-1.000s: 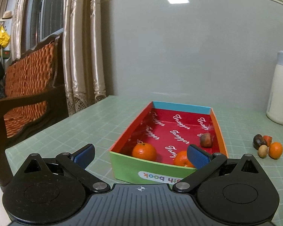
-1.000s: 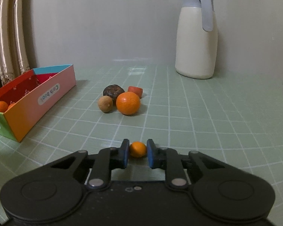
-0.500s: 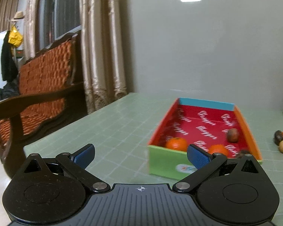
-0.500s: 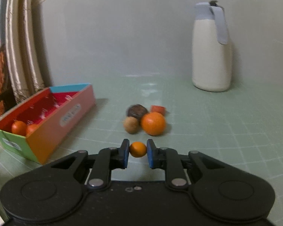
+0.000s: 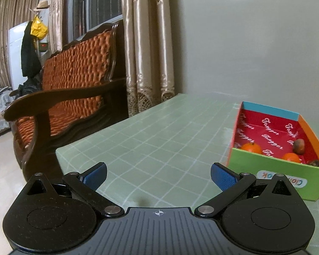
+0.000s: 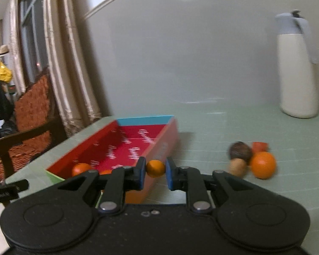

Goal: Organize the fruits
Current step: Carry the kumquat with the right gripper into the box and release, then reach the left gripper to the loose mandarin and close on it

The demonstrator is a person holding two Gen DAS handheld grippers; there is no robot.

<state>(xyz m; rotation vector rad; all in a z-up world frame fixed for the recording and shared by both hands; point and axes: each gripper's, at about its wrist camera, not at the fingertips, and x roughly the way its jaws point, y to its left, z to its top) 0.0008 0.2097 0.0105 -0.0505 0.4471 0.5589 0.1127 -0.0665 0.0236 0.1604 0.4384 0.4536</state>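
Listing from the left: left tool, blue pads spread wide, nothing between them, over the green gridded bench. Cardboard box (red lining), two oranges and brown fruits inside. Right tool, pads closed on a small orange fruit, at the box's near right wall. Loose pile on bench: large orange, brown fruits. White thermos jug, far right.
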